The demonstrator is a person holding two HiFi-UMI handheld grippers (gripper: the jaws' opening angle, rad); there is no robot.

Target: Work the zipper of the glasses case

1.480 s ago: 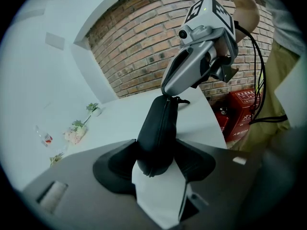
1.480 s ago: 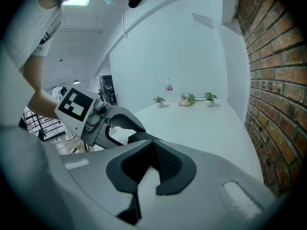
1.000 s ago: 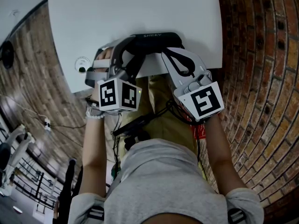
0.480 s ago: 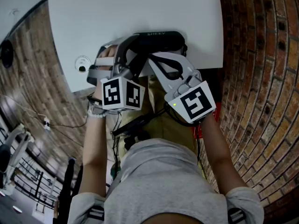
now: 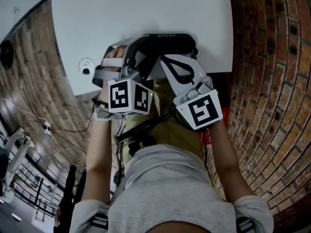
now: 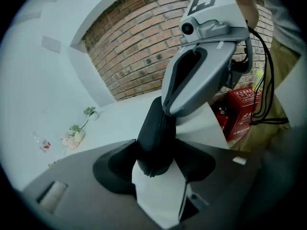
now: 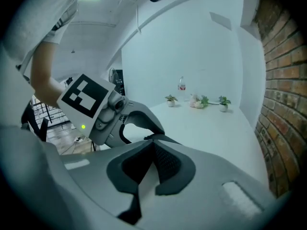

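head view: right gripper [image 5: 164, 58] overlaps glasses case [image 5: 171, 42] on table [image 5: 146, 8].

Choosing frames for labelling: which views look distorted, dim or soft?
Head view: fisheye curves the bricks. Left gripper view: black corners, the near case looks soft. Right gripper view: black corners, bluish and dim.

The word "SHEEY" is printed in small pale letters along the far edge of the black glasses case [image 5: 170, 41], as seen in the head view. White characters are carried on the red box [image 6: 245, 108], but they cannot be read.
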